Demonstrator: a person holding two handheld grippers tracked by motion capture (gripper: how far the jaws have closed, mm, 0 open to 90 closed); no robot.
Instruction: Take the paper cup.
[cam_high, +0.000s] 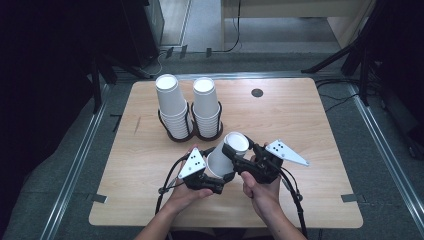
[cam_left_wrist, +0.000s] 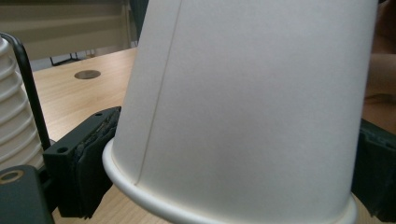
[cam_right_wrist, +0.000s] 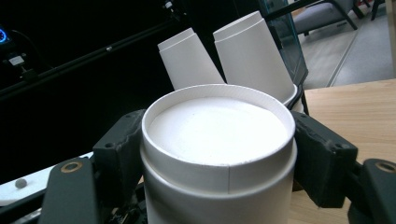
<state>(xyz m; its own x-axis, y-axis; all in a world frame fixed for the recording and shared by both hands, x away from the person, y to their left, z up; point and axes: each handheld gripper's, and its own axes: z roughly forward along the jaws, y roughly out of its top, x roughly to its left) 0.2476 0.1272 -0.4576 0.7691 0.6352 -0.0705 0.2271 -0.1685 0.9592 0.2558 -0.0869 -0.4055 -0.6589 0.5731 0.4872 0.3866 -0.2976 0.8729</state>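
A white paper cup (cam_high: 227, 151) hangs upside down and tilted over the near middle of the table, held from both sides. My left gripper (cam_high: 216, 176) is shut on its wide rim end; in the left gripper view the cup wall (cam_left_wrist: 252, 102) sits between the two black pads (cam_left_wrist: 86, 168). My right gripper (cam_high: 235, 150) is shut on the narrow base end. In the right gripper view the cup's recessed bottom (cam_right_wrist: 217, 130) faces the camera, with a jaw on each side. A hand holds each gripper.
Two tall stacks of upturned white cups (cam_high: 172, 107) (cam_high: 206, 105) stand in black wire holders (cam_high: 176, 136) at the far left-middle of the wooden table (cam_high: 305, 135). A round dark grommet (cam_high: 257, 92) lies at the far side. Dark stands and cables surround the table.
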